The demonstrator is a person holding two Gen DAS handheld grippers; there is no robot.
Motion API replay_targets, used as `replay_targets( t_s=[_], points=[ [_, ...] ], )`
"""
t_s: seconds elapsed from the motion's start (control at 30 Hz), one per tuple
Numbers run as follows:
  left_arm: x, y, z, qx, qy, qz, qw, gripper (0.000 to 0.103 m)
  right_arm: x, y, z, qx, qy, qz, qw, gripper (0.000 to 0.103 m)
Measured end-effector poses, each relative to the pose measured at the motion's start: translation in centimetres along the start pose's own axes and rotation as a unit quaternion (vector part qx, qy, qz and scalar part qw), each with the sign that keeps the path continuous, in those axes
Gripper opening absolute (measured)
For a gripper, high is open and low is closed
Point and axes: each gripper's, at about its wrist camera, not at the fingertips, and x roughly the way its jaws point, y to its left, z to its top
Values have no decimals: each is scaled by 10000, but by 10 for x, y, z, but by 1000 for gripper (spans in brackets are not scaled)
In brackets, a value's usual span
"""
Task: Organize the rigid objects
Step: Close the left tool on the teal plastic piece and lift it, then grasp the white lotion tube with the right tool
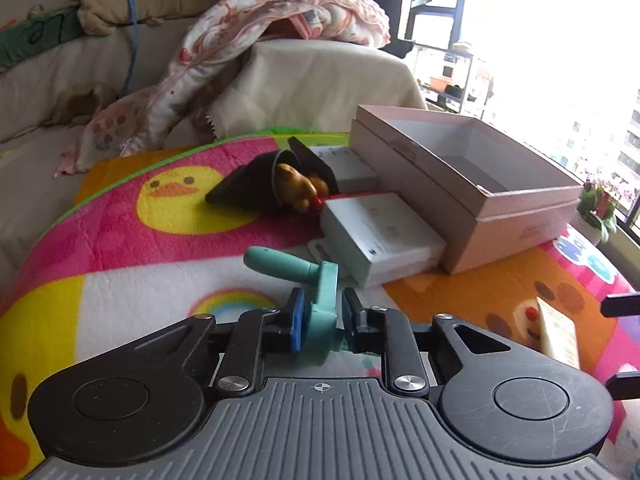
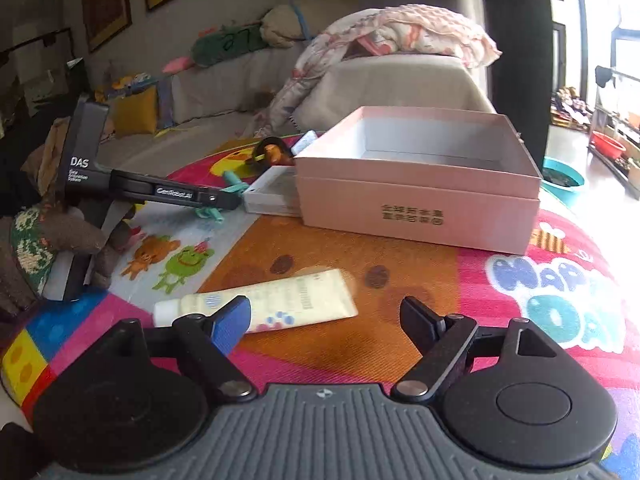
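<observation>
Left tongs (image 1: 323, 322) clamp the teal tool (image 1: 320, 300) on the blanket-covered worktop (image 1: 132, 264). Right tongs (image 2: 326, 320) stand wide above the cream tube (image 2: 280, 298). Pink box (image 2: 416, 196): open, interior bare where visible.

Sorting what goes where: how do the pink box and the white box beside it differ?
The pink box is open on top, showing a bare white inside; the white box is closed. The pink box is larger and taller; the white box is low and flat against its side. The pink box has dark print on its front. Both are rigid, rectangular and rest on the colourful mat.
</observation>
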Motion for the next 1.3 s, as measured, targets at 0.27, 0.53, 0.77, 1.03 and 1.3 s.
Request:
replay_targets(
  t_s=[0.27, 0.53, 0.77, 1.03, 1.3],
  points=[
    [-54, -22, -43, -499, 85, -65, 9987, 23, 16, 74, 6, -1367, -68, 54, 9906, 82],
    [-56, -32, -51, -928, 5, -645, 9936, 35, 4, 30, -11, -1277, 176, -1172, 9847, 83],
    [-55, -51, -51, -841, -15, -83, 9964, 30, -14, -29, -24, 442, 438, -849, 9944, 86],
    [-52, -64, -48, -374, -24, 296, 9989, 22, -7, -23, -24, 634, 571, -810, 9931, 103],
    [-52, -66, -50, -348, -69, 233, 9991, 22, 0, -13, -1, 462, 577, -349, 9967, 91]
  ],
)
